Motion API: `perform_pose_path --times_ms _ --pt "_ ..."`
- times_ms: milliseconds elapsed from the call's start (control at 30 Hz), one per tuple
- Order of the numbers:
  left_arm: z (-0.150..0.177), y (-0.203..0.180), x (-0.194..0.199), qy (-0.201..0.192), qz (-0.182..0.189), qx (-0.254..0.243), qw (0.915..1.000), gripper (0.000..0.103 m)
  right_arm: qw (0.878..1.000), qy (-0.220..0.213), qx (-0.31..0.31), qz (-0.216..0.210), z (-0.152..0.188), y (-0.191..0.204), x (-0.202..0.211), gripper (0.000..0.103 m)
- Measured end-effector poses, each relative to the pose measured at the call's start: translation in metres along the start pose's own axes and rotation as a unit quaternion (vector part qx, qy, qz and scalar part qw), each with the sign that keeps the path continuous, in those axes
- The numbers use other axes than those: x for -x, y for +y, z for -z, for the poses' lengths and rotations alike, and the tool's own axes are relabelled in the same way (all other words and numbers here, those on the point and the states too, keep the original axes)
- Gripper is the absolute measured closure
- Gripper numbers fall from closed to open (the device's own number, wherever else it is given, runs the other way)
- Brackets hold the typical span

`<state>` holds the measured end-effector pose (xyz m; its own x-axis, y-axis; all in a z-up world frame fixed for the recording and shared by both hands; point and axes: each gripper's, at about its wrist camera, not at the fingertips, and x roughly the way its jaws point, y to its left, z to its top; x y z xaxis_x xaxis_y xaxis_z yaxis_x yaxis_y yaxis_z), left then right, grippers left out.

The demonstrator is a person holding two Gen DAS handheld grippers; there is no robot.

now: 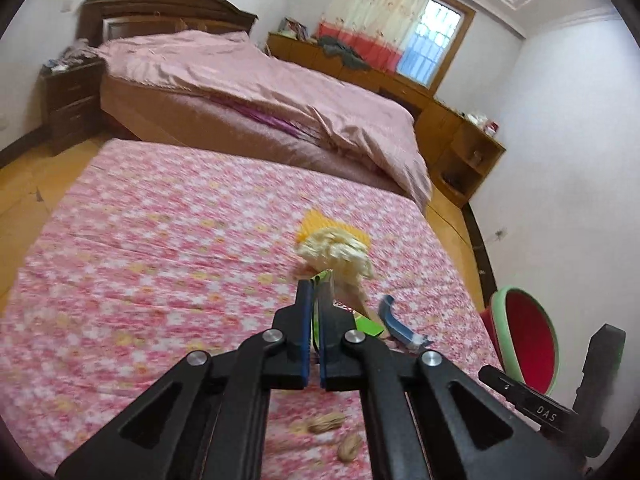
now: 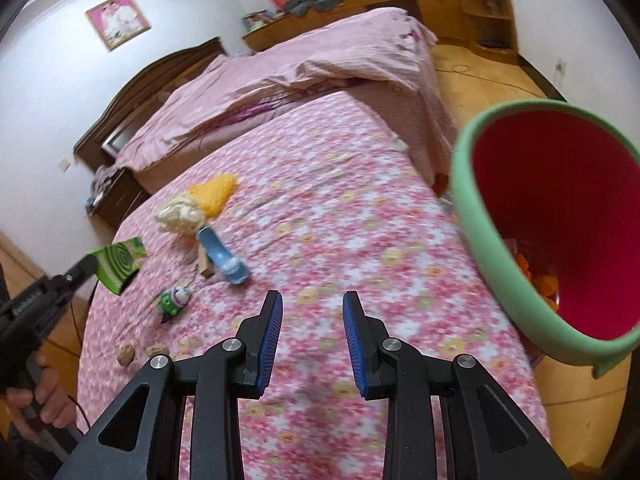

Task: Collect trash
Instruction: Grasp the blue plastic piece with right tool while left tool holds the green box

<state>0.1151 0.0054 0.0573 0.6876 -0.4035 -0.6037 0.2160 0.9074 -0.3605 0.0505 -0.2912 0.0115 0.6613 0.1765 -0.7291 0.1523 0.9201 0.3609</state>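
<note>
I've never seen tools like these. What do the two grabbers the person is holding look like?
Both are matte black plastic, with angular arms, triangular cut-outs and round silver pins. The left gripper and right gripper each have two fingers lined with ribbed blue pads.

White walls (image 1: 560,128), wooden floor (image 2: 480,76), pink-covered bed (image 1: 248,80), curtained window (image 1: 428,40).

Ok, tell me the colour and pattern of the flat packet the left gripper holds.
The packet is green with a pale spiral coil printed on it, clearest in the right wrist view.
</note>
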Motion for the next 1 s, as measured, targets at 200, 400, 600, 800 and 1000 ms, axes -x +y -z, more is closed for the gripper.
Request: perform_pose_path --times_ms 200,400,600,800,1000 --pt "0.003 0.029 0.019 -0.009 -0.023 0.028 0.9993 0.102 0.998 0.007 0.055 -0.015 -0.010 0.031 -0.020 0.069" --pt "0.008 0.046 0.032 -0.019 -0.035 0.042 0.9983 0.102 0.994 0.024 0.107 -0.012 -0.020 0.056 -0.051 0.065" --pt "0.010 0.048 0.043 -0.031 -0.026 0.040 0.9984 0.102 0.992 0.038 0.117 -0.016 -0.019 0.059 -0.069 0.071" --pt "0.013 0.039 0.047 -0.028 -0.014 0.031 0.9990 0.102 0.992 0.026 0.122 -0.027 -0.005 0.057 -0.065 0.084" --pt "0.012 0.019 0.049 -0.023 0.005 0.020 0.9995 0.102 0.995 0.008 0.088 -0.046 0.008 0.041 -0.031 0.084"
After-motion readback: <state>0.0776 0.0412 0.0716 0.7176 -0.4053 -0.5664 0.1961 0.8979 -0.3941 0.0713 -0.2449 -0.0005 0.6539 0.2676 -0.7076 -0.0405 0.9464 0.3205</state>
